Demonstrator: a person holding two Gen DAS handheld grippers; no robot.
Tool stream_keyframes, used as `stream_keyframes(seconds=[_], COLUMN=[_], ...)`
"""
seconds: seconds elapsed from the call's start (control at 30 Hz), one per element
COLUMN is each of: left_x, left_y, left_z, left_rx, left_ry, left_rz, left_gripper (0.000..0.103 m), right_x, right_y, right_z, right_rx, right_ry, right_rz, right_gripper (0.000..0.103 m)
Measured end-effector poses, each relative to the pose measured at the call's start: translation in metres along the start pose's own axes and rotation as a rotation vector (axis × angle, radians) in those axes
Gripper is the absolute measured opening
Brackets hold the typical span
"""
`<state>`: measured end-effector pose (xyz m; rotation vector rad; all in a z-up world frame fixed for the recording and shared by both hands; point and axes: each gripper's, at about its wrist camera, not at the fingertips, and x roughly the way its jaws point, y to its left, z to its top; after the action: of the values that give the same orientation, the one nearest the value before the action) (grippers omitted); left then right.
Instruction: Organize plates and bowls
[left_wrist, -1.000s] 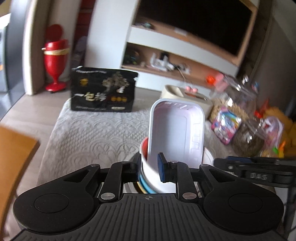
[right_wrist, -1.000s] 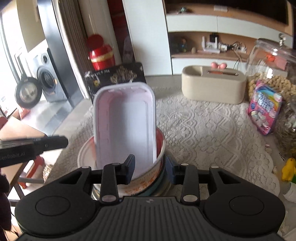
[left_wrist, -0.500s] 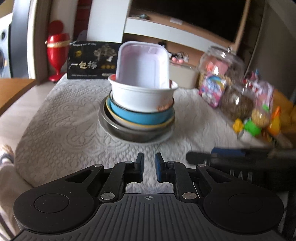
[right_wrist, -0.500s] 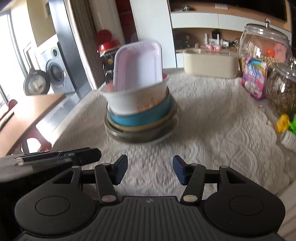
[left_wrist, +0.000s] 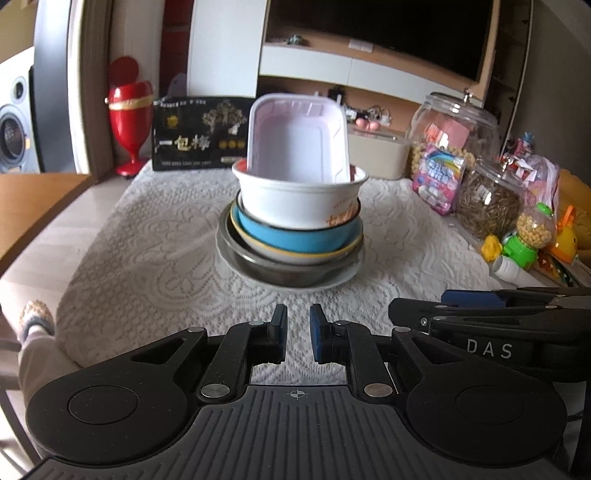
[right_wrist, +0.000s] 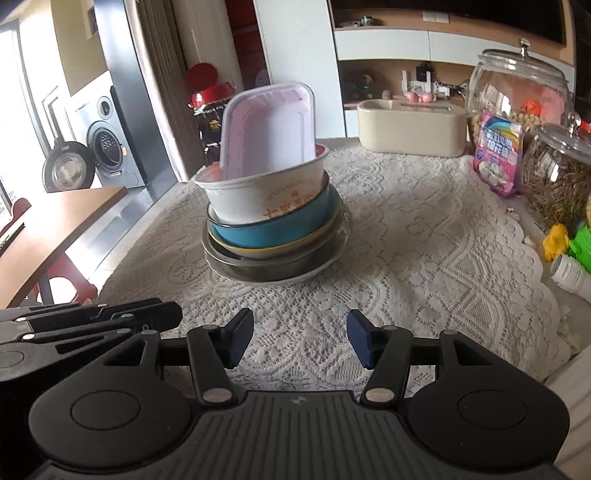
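Lace-covered table (left_wrist: 147, 251) | stacked bowls (left_wrist: 295, 229) ahead of both jaws, untouched | left gripper (left_wrist: 297, 334) nearly closed, empty | right gripper (right_wrist: 300, 341) apart, empty | stacking looks finished

"DAS" on the right gripper (left_wrist: 491, 332); "一包梅" on the black box (left_wrist: 199, 134).

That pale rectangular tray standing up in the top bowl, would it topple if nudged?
Probably. The plastic tray stands on end, leaning in the white bowl, so only its lower edge is held. It looks thin and light, so a light push would likely tip it.
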<state>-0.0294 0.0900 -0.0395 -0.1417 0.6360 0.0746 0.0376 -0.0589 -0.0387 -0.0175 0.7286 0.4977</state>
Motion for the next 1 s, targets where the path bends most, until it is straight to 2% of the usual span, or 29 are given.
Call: stream_keyframes(seconds=[0.17, 1.0], left_x=[-0.0023, -0.0050], left_y=[-0.0012, -0.0023], left_z=[-0.0011, -0.0007], left_rx=[0.008, 0.011], left_ry=[-0.006, -0.008], left_rz=[-0.003, -0.012], left_gripper=[0.016, 0.016], right_x=[-0.0045, -0.0007], right_y=[0.0064, 0.0044], right_z=[0.0006, 0.0004], right_rx=[-0.026, -0.015], right_ry=[-0.023, -0.002], right_rz=[0.003, 0.015], right_gripper=[0.056, 0.057])
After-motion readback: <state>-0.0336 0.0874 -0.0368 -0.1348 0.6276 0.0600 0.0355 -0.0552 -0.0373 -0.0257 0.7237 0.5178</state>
